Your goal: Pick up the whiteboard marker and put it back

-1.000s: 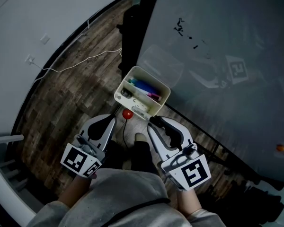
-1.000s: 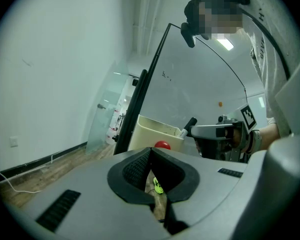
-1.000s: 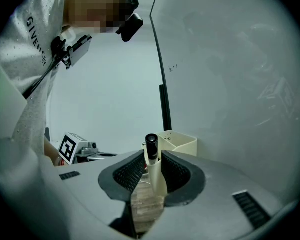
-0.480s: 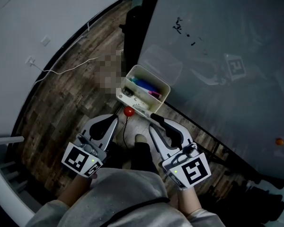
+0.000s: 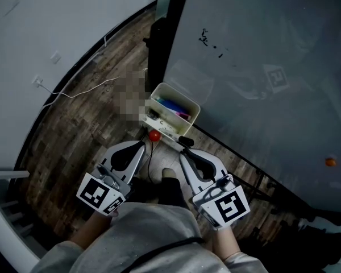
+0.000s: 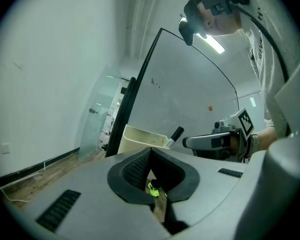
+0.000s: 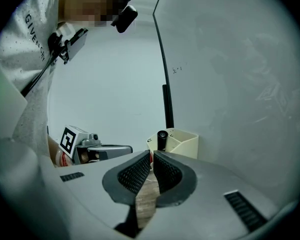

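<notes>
A cream marker box (image 5: 159, 92) hangs on the lower edge of the whiteboard (image 5: 261, 67), with coloured markers inside. A black-capped whiteboard marker (image 5: 185, 140) sticks up at its near corner, also in the left gripper view as the marker (image 6: 176, 135) and in the right gripper view as the marker (image 7: 162, 139). My left gripper (image 5: 141, 145) is shut and empty, just short of the box. My right gripper (image 5: 182, 153) is also shut on nothing, with its tip just below the marker. Neither gripper touches the marker or the box (image 7: 186, 143).
A red ball (image 5: 154, 135) sits under the box between the two grippers. A white cable (image 5: 85, 87) runs over the wooden floor to a wall socket. A black frame post (image 5: 156, 44) stands left of the board. An orange magnet (image 5: 329, 162) is stuck far right.
Both grippers have drawn back a little from the box. Both stay shut and empty, and the marker has not moved.
</notes>
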Demonstrator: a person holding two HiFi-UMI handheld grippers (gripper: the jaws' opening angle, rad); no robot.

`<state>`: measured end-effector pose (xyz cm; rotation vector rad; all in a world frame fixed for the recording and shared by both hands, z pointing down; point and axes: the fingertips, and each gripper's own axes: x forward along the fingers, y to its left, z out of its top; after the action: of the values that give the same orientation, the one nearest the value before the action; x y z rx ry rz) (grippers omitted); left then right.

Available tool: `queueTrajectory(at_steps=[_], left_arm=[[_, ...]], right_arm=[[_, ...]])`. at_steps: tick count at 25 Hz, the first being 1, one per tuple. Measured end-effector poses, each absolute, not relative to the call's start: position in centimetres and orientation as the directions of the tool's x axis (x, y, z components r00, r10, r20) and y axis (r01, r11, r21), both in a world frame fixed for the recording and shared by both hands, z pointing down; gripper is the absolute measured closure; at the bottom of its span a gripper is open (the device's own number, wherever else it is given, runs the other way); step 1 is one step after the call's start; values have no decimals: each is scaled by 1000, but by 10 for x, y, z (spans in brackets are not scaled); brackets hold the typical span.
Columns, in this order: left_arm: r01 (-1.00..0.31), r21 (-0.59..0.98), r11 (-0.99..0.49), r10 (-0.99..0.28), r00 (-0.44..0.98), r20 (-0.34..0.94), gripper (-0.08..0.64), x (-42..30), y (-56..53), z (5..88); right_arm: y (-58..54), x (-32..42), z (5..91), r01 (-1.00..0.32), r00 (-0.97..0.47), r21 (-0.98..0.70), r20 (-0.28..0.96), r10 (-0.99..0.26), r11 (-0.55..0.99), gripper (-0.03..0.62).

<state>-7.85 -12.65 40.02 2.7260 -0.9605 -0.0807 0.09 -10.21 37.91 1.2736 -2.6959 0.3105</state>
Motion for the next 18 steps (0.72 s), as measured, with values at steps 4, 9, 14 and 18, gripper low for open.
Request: queueTrajectory(at_steps=[4, 9, 14, 18], left_arm=[[-594, 252, -764, -608, 793, 25, 545, -76, -122, 396], [-582, 246, -775, -597, 802, 16, 545, -74, -119, 390], [-574, 245, -781, -590, 807, 10, 545, -74, -116, 386], [-567, 246, -786, -583, 812, 9, 545, -74, -114, 385]], right_arm=[[-101, 1, 373, -781, -623, -112, 201, -756, 614, 563], [-95, -2, 368, -777, -628, -101, 190, -755, 621, 568], [-91, -4, 365, -779, -625, -82, 179, -760, 621, 572], [-89, -8, 360, -775, -630, -79, 167, -758, 627, 572]])
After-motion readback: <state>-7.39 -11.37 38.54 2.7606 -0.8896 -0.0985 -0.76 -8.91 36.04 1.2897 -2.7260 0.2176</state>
